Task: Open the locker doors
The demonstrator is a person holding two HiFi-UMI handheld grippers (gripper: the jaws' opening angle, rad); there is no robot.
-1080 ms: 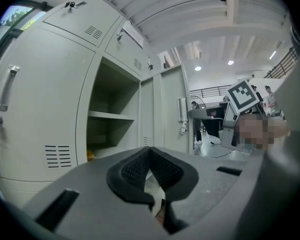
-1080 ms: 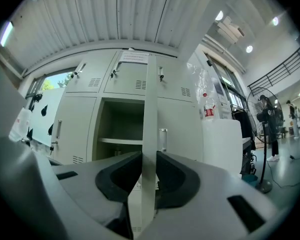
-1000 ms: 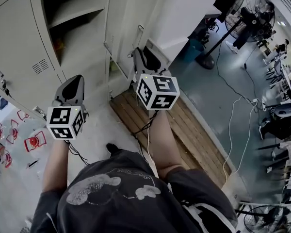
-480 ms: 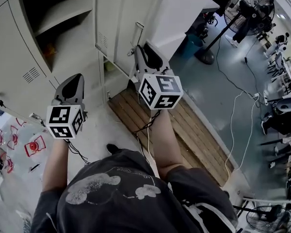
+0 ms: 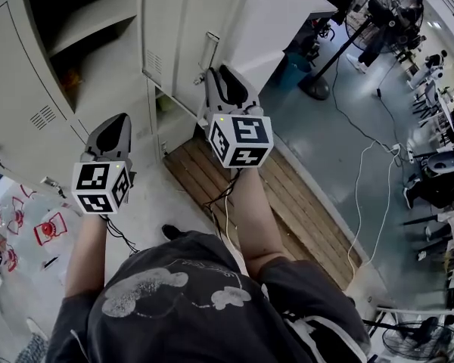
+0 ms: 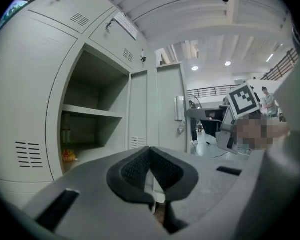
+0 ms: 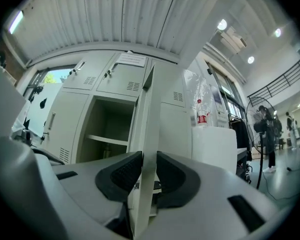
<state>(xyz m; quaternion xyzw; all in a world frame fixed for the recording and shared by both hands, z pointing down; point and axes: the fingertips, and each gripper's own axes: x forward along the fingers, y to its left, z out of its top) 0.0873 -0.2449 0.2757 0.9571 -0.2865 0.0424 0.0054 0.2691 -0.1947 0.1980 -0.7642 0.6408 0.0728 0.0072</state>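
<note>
Locker door, just right of the open compartment, is standing partly open with the right gripper clamping its edge, while the left gripper is hovering closed on nothing; upper doors are waiting closed.

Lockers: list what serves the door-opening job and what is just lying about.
Job: locker door, clamped in the right gripper; left gripper, shut and empty.
Lying about: floor fan, wooden pallet, white cable, bottle.
</note>
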